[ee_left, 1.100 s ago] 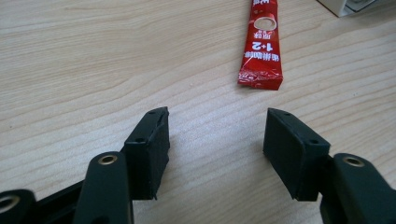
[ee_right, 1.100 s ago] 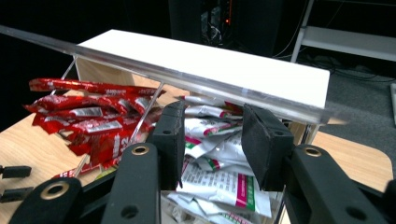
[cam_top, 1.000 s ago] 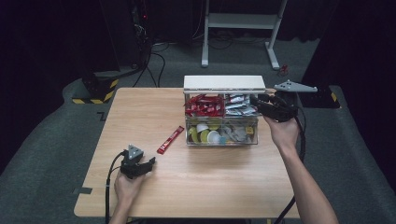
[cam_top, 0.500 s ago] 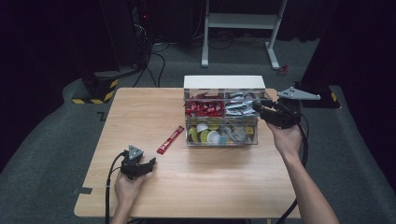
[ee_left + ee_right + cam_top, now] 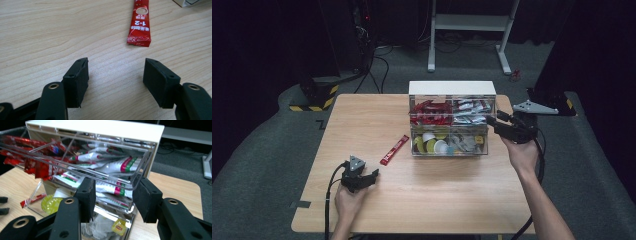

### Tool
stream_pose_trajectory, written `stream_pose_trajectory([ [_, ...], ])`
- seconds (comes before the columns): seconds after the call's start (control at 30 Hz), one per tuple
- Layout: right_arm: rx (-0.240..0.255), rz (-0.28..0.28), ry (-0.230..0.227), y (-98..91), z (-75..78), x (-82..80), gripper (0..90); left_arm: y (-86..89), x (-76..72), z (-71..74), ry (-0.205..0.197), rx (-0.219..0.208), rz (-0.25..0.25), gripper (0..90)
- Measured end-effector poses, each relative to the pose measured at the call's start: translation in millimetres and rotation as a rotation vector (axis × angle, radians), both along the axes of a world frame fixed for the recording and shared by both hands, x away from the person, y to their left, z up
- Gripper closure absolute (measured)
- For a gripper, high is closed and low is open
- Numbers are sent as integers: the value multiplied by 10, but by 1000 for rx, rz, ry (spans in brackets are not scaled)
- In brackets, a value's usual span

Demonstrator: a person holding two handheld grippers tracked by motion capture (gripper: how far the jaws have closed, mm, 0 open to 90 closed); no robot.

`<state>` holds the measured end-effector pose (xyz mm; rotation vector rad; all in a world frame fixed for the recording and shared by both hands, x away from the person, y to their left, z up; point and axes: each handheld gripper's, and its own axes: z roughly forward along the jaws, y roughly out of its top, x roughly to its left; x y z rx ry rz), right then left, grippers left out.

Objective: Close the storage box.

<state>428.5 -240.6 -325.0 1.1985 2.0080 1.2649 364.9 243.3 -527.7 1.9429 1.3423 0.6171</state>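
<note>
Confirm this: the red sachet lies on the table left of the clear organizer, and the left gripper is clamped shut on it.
Not quite. The red sachet does lie on the table left of the organizer, but the left gripper is open and short of it, as the left gripper view shows.

I see my right gripper point(image 5: 494, 121) at the right end of the clear drawer organizer point(image 5: 451, 119), its jaws having just been opening beside the upper drawer of white sachets point(image 5: 469, 111). My left gripper point(image 5: 364, 178) rests low on the wooden table point(image 5: 447, 195) (jaws apart), near the red sachet point(image 5: 394, 149).
</note>
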Motion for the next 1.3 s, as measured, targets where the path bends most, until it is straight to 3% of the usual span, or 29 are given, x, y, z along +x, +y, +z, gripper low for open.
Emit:
stream_pose_trajectory([
  [0.33, -9, -3, -15, -38, -110, -101, 536, 0, 0, 0, 1, 1, 0, 372],
  [0.87, 54, -87, 33, -398, -567, -230, 538, -3, -4, -1, 2, -3, 3, 367],
  [1.3, 60, -141, 64, -541, -893, -265, 538, -3, -4, -1, 3, -3, 4, 367],
])
